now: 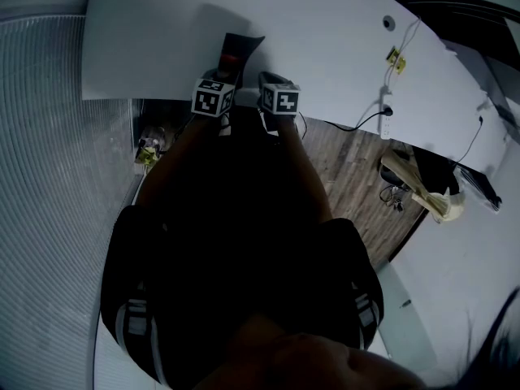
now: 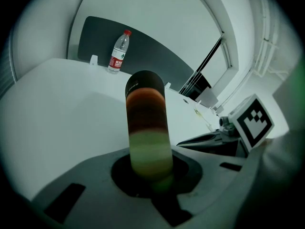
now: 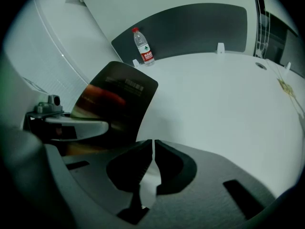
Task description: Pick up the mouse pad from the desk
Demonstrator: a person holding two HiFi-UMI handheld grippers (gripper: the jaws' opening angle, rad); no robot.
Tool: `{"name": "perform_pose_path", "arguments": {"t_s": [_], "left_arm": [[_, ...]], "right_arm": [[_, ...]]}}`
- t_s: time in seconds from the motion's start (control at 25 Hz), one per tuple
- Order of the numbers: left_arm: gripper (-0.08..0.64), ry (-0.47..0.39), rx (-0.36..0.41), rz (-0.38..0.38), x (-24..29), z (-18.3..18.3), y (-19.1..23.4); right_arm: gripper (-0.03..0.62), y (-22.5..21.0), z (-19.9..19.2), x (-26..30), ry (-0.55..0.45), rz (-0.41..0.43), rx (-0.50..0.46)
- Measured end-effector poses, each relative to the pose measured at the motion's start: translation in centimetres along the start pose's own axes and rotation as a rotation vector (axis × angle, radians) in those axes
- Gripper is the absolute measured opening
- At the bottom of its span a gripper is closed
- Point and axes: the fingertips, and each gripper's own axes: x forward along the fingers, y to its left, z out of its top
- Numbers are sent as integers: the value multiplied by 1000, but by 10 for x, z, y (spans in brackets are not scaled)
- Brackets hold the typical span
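Note:
The mouse pad (image 2: 147, 128) is a dark flexible sheet with red, brown and green bands. It stands up out of my left gripper (image 2: 153, 174), which is shut on its lower edge. In the head view the mouse pad (image 1: 238, 51) sticks out forward over the white desk (image 1: 146, 39), clear of the surface, beyond the left gripper (image 1: 228, 73). The right gripper view shows the mouse pad (image 3: 119, 97) bent and off to the left. My right gripper (image 3: 152, 146) is shut with nothing between its jaws and hangs beside the left one, above the desk (image 3: 224, 94). In the head view the right gripper (image 1: 274, 78) sits just right of the pad.
A water bottle (image 2: 118, 51) stands at the desk's far edge against a dark partition panel (image 2: 157, 56). A cable and plug (image 1: 386, 114) hang at the desk's right side. Beyond lie wooden floor (image 1: 357, 169) and some clutter (image 1: 422, 193).

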Motion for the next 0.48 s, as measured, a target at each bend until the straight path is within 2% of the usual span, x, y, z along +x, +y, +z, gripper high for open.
{"name": "perform_pose_path", "arguments": {"t_s": [0.48], "left_arm": [[26,-68,23,7,-16,25,-4]], "right_arm": [[14,0,20,-19,-61,-9,-2]]}}
